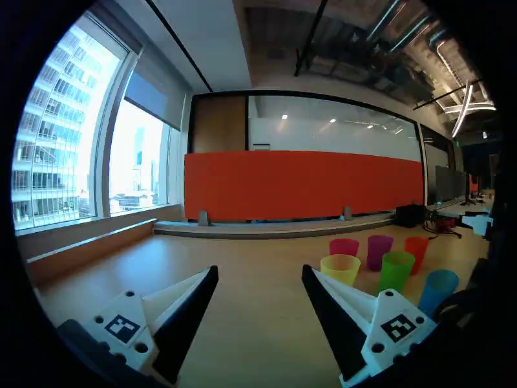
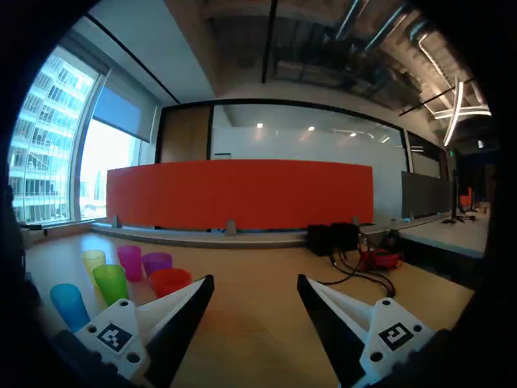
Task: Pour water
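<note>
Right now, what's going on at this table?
Nothing is being handled yet. The left tool and the right tool both hover open over the wooden table, holding nothing. Six coloured cups stand upright in a cluster between them. Pouring has not started, and I can't tell whether any cup holds water.

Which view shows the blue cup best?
The right gripper view: the blue cup stands unobstructed and almost whole. The left gripper view shows the cup near the edge, its base hidden.
</note>
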Motion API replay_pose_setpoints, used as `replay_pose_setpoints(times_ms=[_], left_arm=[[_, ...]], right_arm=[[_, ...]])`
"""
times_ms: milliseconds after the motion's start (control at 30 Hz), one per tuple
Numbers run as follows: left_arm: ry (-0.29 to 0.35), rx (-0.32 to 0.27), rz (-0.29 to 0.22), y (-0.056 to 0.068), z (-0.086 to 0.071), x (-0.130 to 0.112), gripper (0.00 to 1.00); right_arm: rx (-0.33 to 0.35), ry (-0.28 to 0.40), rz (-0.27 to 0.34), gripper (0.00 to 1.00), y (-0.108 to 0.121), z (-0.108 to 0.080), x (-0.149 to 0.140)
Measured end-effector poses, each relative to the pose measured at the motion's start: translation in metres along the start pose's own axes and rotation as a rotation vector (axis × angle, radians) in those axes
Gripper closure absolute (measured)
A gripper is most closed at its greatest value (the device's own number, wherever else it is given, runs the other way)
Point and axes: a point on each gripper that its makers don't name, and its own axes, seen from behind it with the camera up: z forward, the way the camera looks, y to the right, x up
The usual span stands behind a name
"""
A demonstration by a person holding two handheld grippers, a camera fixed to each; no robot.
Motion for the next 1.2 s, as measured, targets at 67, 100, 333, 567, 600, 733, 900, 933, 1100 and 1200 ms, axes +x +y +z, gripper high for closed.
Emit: replay_pose_setpoints(times_ms=[67, 100, 333, 567, 600, 733, 900, 933, 1100, 1200], left_arm=[[0.000, 0.000, 0.000, 0.000, 0.000, 0.000, 0.04], [0.000, 0.000, 0.000, 0.000, 0.000, 0.000, 0.04], [0.000, 0.004, -0.001, -0.001, 0.000, 0.000, 0.04], [-0.010, 0.007, 0.010, -0.003, -0.002, 0.000, 0.04], [-0.012, 0.007, 0.013, -0.003, -0.002, 0.001, 0.04], [-0.017, 0.006, 0.020, -0.003, -0.001, 0.010, 0.04], [-0.023, -0.001, 0.003, -0.001, 0.002, 0.031, 0.04], [-0.023, -0.007, 0.001, 0.001, 0.003, 0.037, 0.04], [-0.022, -0.035, -0.006, 0.007, 0.008, 0.069, 0.04], [-0.021, -0.046, -0.004, 0.009, 0.011, 0.088, 0.04]], right_arm=[[0.000, 0.000, 0.000, 0.00, 0.000, 0.000, 0.000], [0.000, 0.000, 0.000, 0.00, 0.000, 0.000, 0.000], [0.004, 0.001, -0.002, 0.00, -0.001, 0.000, 0.000], [0.010, -0.006, -0.004, 0.00, 0.000, -0.001, -0.002], [0.010, -0.010, -0.004, 0.00, 0.000, -0.001, -0.002], [0.016, -0.020, 0.000, 0.00, 0.002, -0.003, 0.005], [0.029, -0.013, 0.012, 0.00, 0.006, -0.003, 0.032], [0.033, -0.013, 0.012, 0.00, 0.007, -0.003, 0.038], [0.052, -0.022, 0.000, 0.00, 0.010, 0.000, 0.069], [0.064, -0.032, -0.011, 0.00, 0.010, 0.002, 0.085]])
